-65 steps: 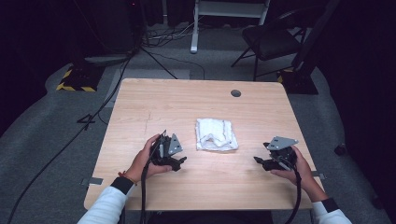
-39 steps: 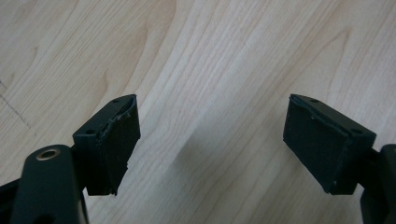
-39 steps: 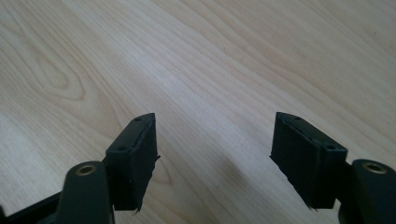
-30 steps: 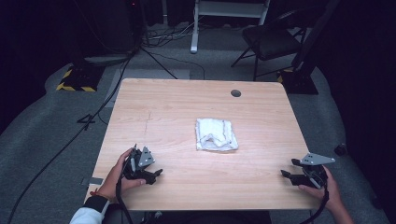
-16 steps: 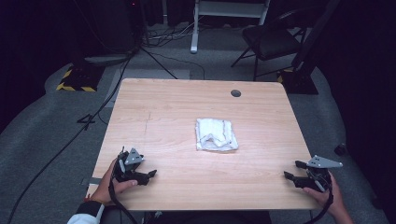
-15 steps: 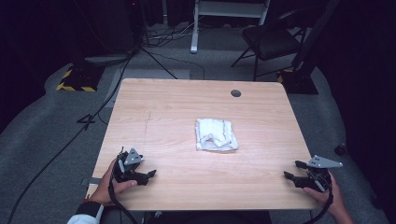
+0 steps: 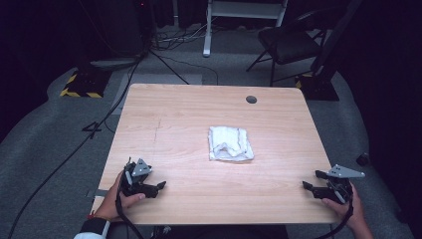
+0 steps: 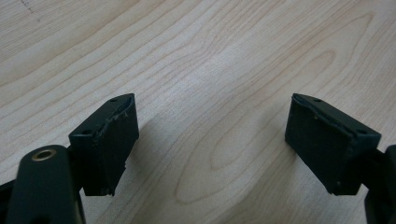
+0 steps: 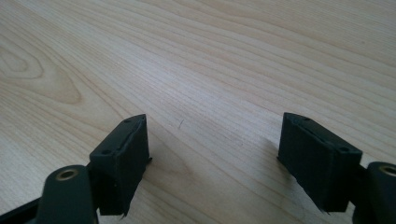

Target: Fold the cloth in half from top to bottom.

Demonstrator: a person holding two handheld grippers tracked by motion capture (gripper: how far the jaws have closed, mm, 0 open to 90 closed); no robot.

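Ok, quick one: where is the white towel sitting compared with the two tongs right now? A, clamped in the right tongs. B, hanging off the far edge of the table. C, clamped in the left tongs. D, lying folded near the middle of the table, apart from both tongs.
D: the white towel lies folded near the middle of the table, while the left tongs and right tongs sit open near the near corners, touching nothing.
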